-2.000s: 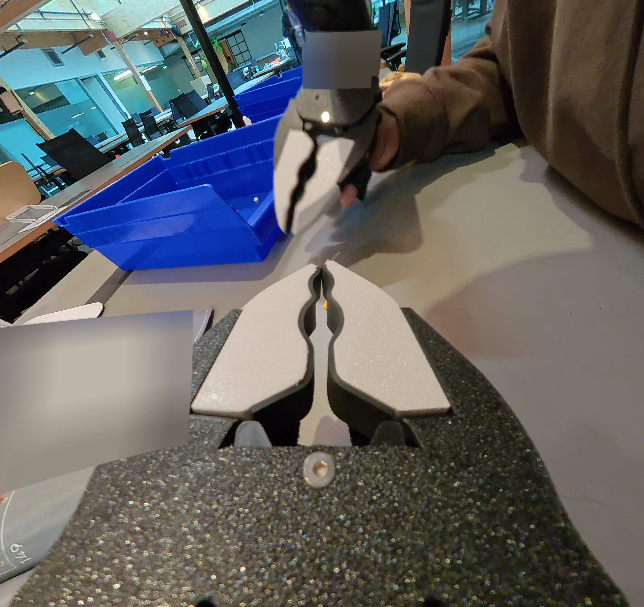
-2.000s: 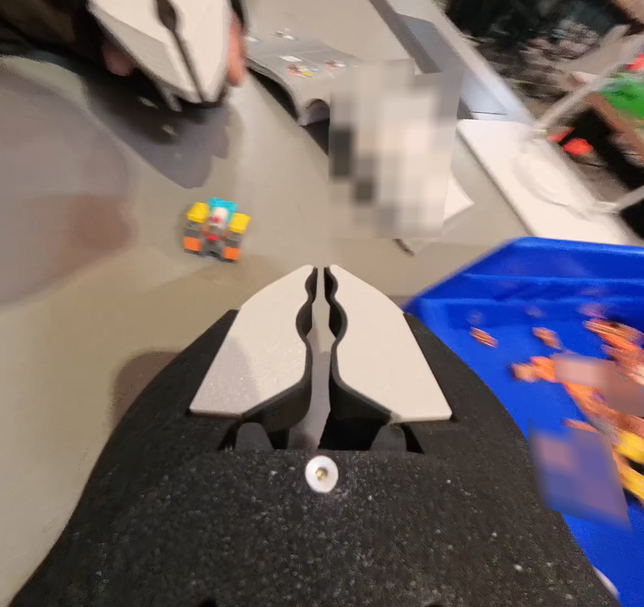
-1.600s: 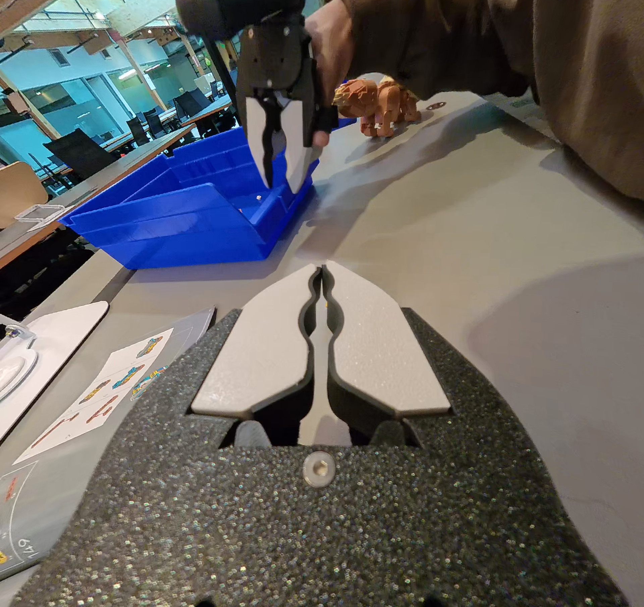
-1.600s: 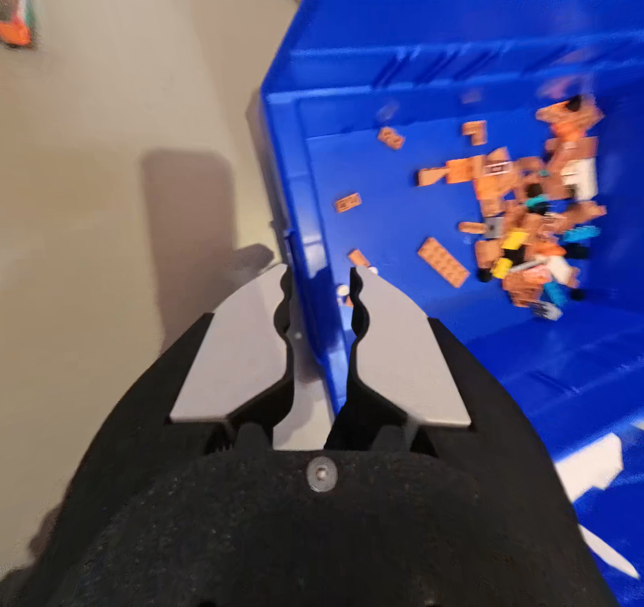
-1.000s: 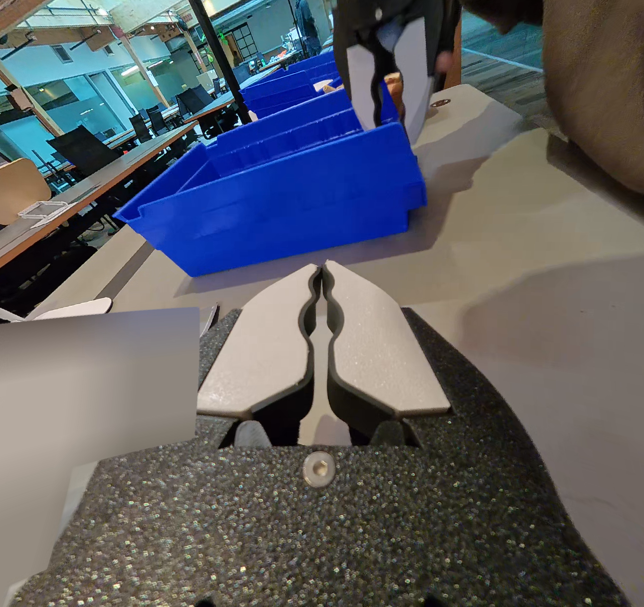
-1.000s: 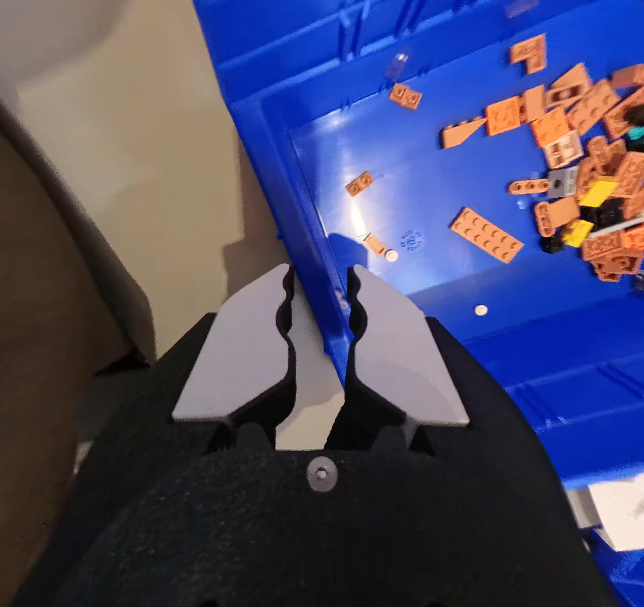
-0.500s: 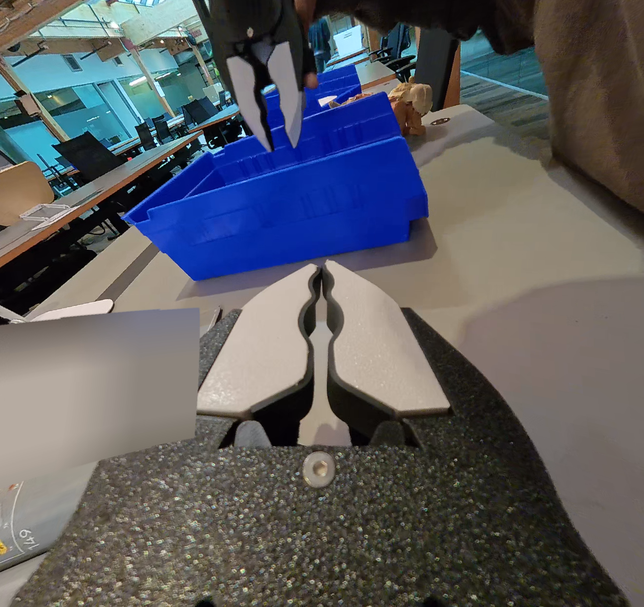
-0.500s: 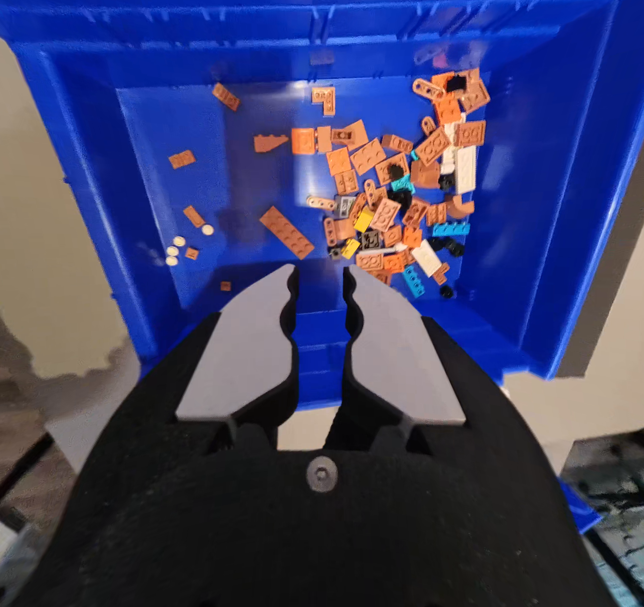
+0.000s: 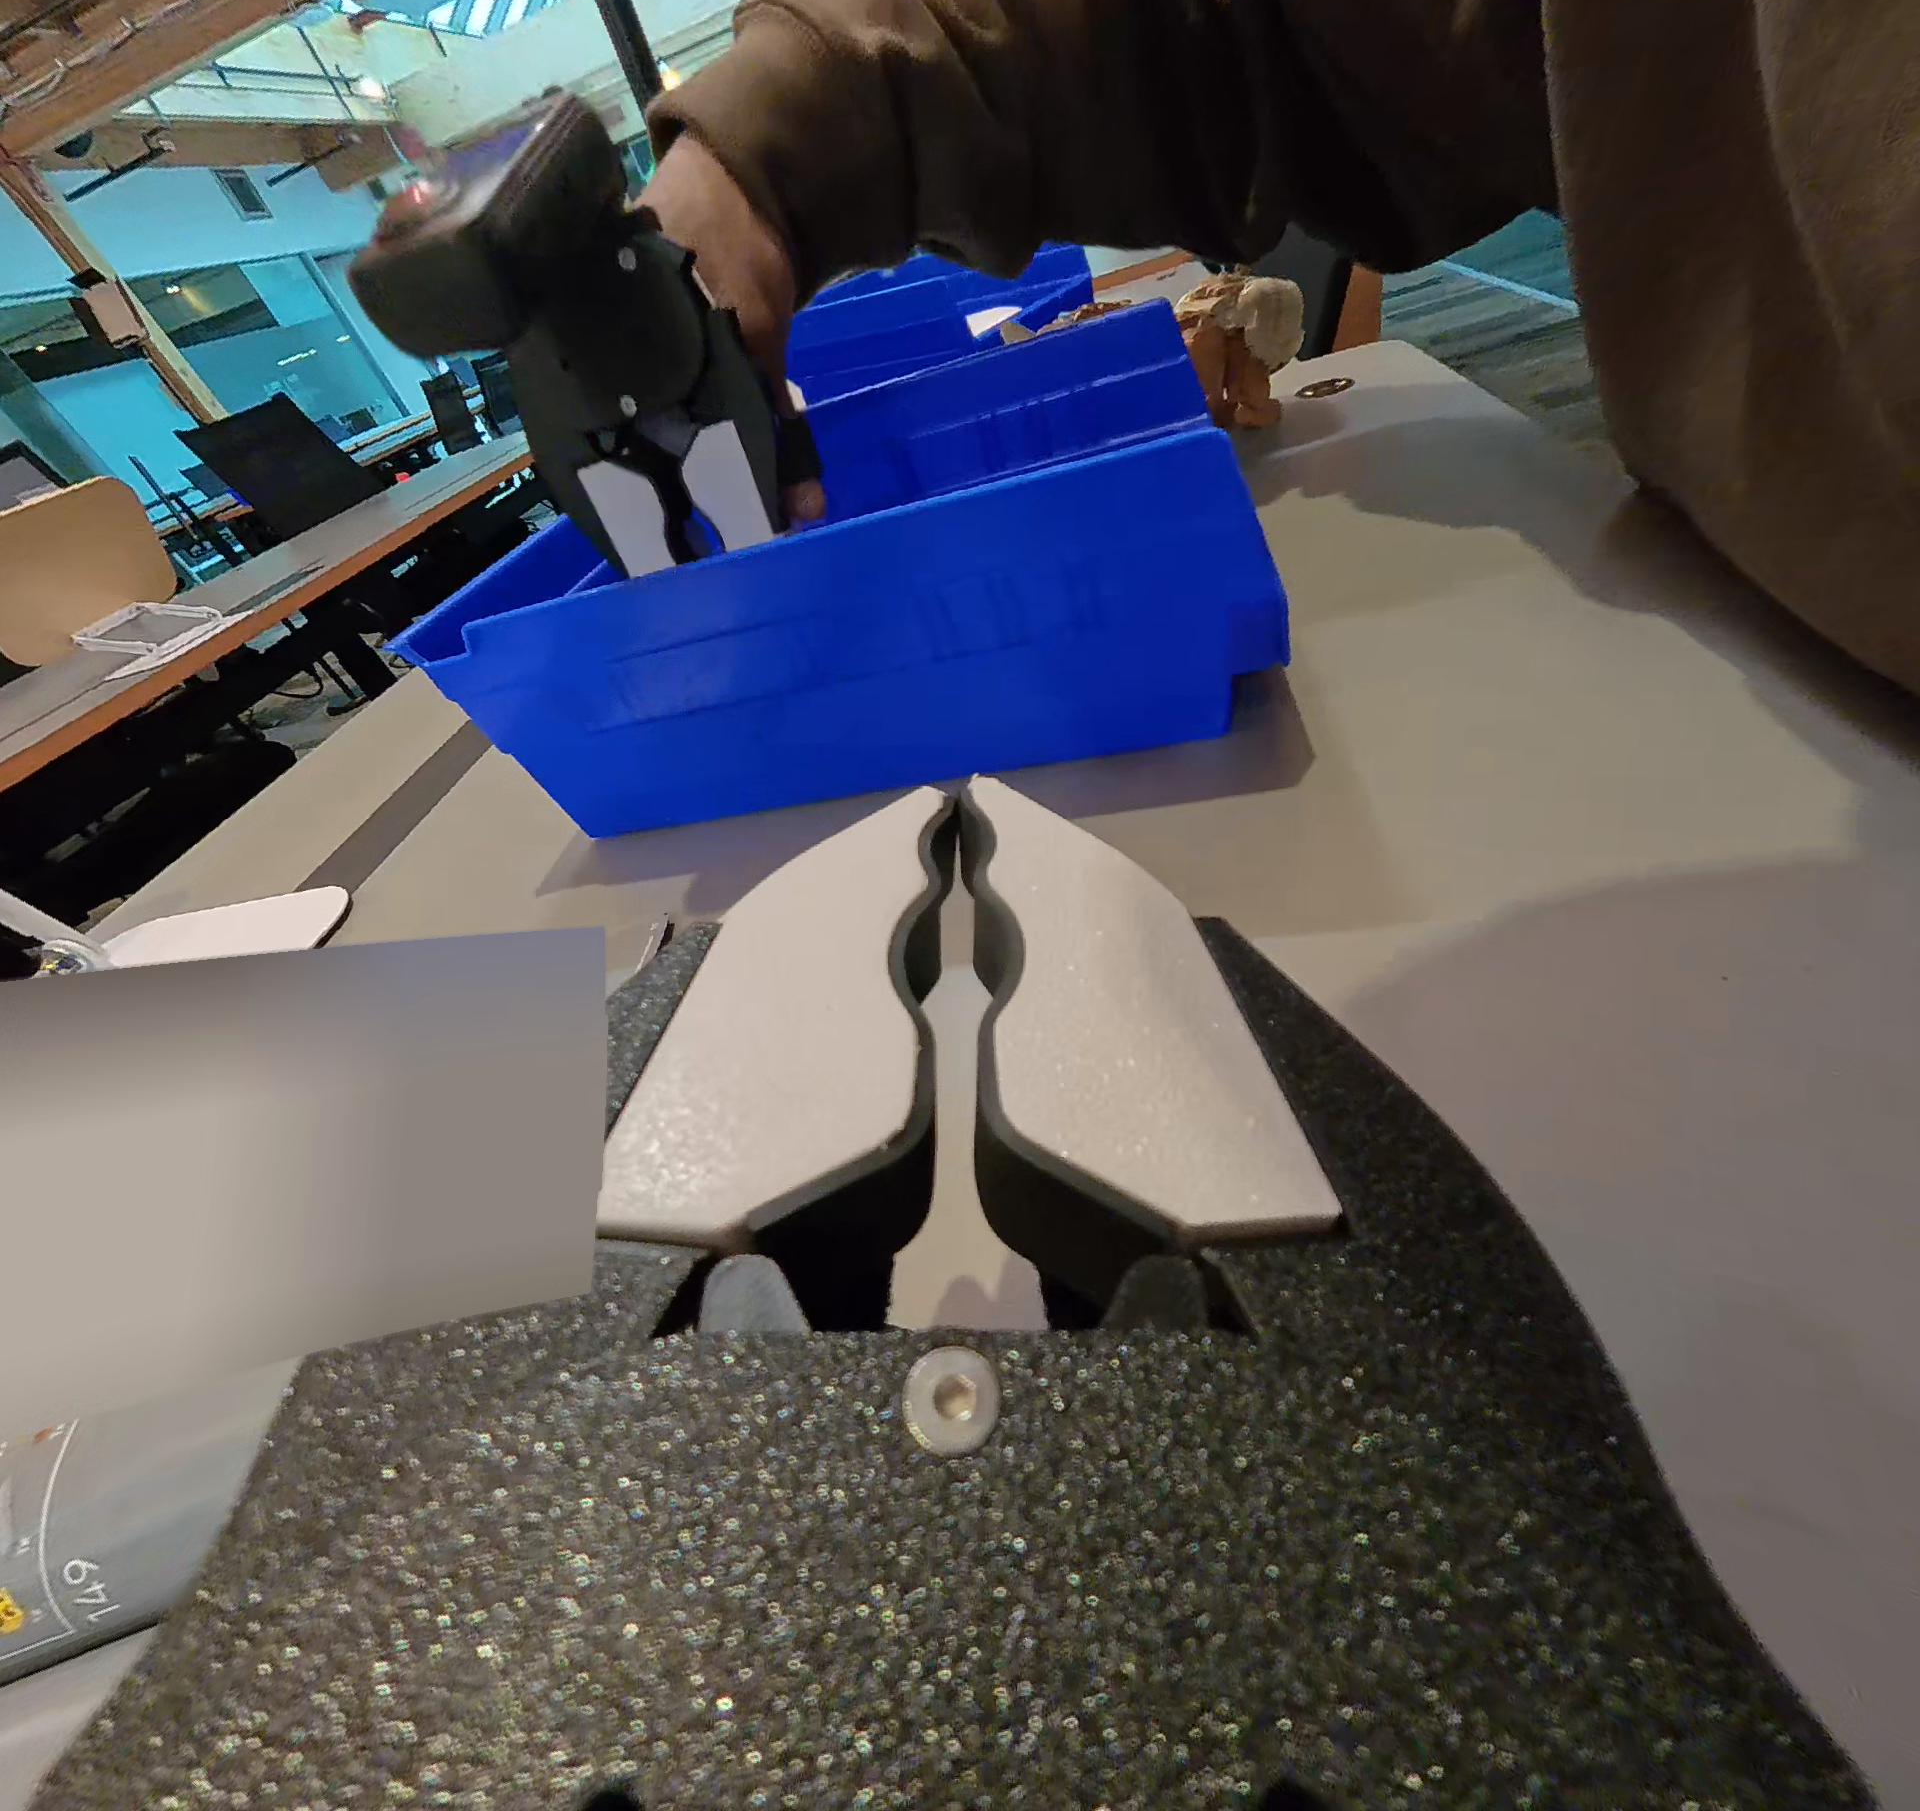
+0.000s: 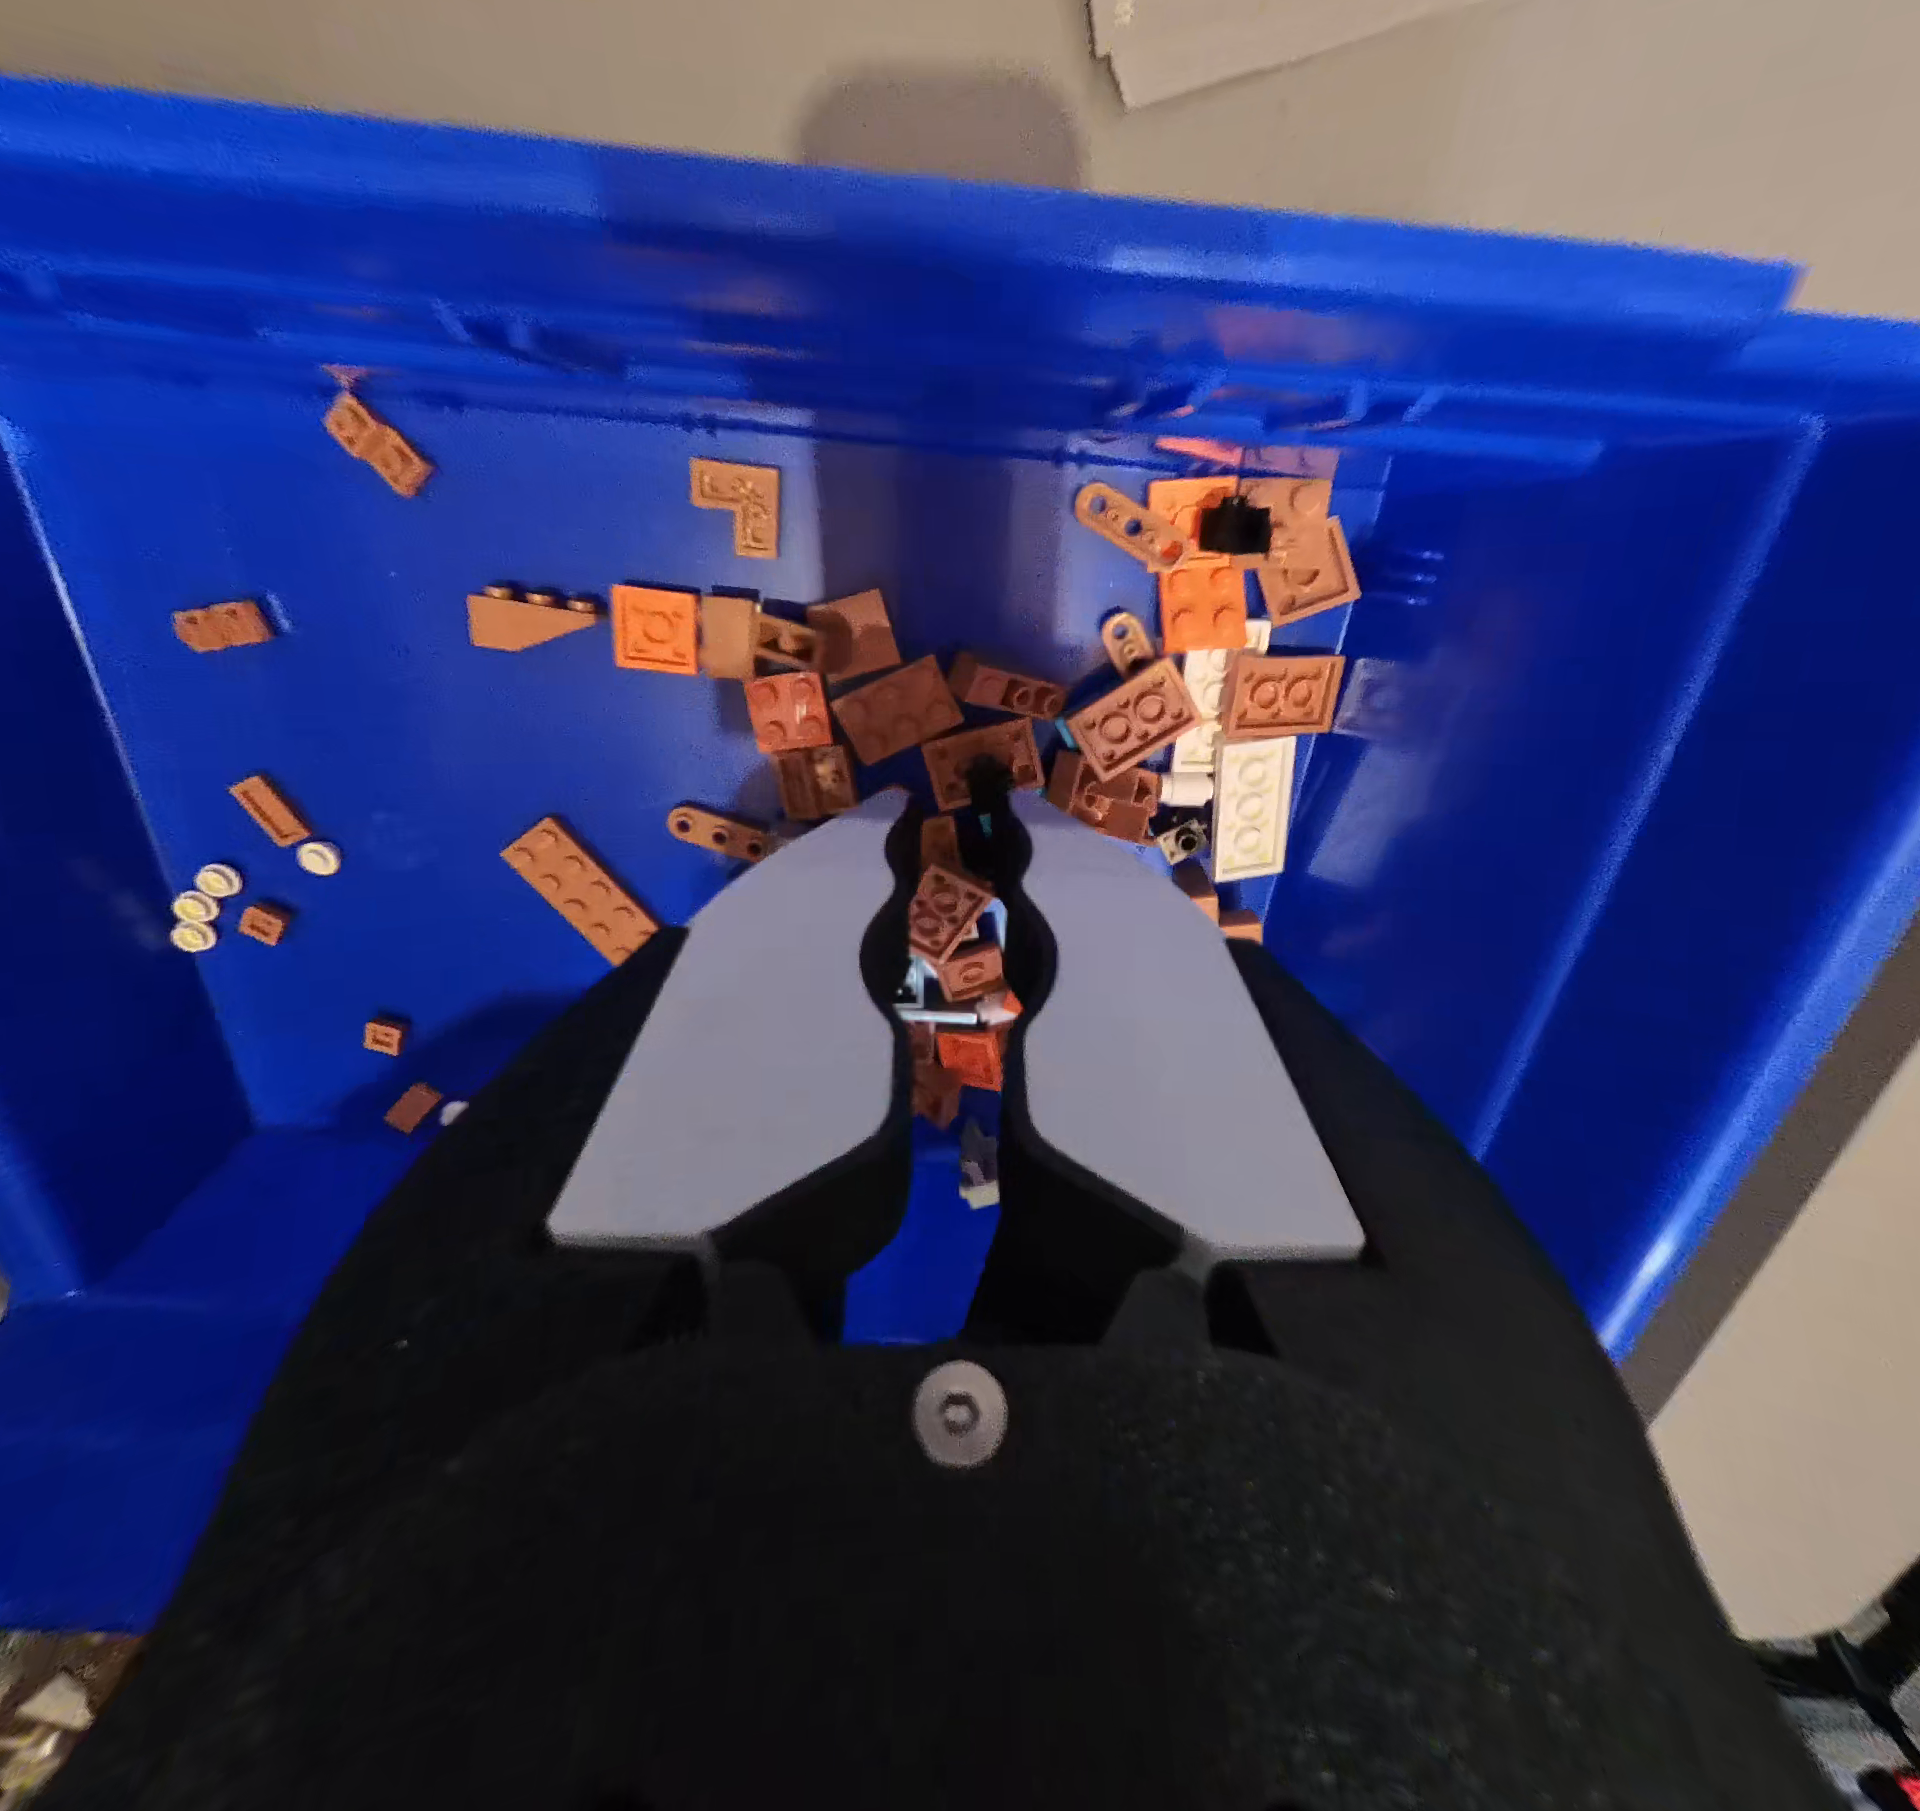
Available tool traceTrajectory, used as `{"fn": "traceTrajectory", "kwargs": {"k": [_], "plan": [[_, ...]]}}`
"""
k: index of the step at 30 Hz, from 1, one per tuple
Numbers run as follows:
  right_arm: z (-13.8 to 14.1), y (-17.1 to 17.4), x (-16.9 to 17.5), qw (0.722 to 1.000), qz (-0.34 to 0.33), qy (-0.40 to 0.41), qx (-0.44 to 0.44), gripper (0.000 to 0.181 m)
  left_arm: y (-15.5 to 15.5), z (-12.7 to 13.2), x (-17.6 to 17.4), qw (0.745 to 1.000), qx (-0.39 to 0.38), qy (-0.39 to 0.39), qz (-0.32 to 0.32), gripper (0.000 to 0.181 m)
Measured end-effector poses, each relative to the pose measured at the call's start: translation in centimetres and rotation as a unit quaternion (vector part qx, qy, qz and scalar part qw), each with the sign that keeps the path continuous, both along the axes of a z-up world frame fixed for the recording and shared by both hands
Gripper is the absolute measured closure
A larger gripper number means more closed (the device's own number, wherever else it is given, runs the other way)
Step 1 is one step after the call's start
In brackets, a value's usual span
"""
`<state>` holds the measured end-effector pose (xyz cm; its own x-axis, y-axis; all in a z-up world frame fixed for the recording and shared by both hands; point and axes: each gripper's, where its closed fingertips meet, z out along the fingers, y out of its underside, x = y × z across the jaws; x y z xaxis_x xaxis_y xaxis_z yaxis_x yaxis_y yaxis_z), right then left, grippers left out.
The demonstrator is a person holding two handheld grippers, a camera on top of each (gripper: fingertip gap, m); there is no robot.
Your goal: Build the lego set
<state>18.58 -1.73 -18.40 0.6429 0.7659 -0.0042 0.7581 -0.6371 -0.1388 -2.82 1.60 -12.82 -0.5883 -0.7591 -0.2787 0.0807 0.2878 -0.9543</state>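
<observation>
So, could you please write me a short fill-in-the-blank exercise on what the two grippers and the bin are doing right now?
1. The right gripper reaches down into the ____ bin.
2. Most of the loose lego pieces in that bin are brown and ____.
3. The left gripper rests on the grey table with its jaws ____.
4. Three small round ____ studs lie apart from the pile, near one side wall.

Missing words: blue; orange; shut; white

Gripper [image 10: 961, 805] perhaps among binned bricks [image 10: 894, 707]
</observation>
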Motion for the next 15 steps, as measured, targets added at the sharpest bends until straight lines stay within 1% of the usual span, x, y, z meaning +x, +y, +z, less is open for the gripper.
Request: {"fn": "traceTrajectory", "kwargs": {"k": [2, 5, 8, 9, 11, 13, 15], "plan": [[-1.0, -0.3, 0.6, 1.000, 0.001, -0.018, -0.024, 0.169, 0.0, 0.0, 0.0, 1.000, 0.001, 0.000, 0.000, 0.181], [-2.1, -1.9, 1.3, 0.996, 0.001, -0.040, -0.078, 0.169, 0.0, 0.0, 0.0, 1.000, -0.001, 0.000, 0.001, 0.181], [-2.5, -3.8, 1.9, 0.990, 0.001, -0.057, -0.131, 0.169, 0.0, 0.0, 0.0, 1.000, 0.001, 0.000, 0.001, 0.181], [-2.4, -4.0, 1.9, 0.989, 0.004, -0.055, -0.136, 0.170, 0.0, -0.1, 0.0, 1.000, 0.002, 0.000, 0.001, 0.181], [-1.8, -3.4, 1.6, 0.992, 0.000, -0.041, -0.117, 0.170, 0.0, -0.1, 0.0, 1.000, 0.003, 0.001, 0.000, 0.181], [-1.3, -1.8, 1.1, 0.997, -0.008, -0.022, -0.075, 0.171, -0.1, -0.1, 0.0, 1.000, 0.004, 0.001, 0.000, 0.181], [-1.3, -0.2, 1.2, 0.999, -0.018, -0.019, -0.040, 0.171, -0.1, -0.1, 0.0, 1.000, 0.005, 0.001, 0.000, 0.181]]}}
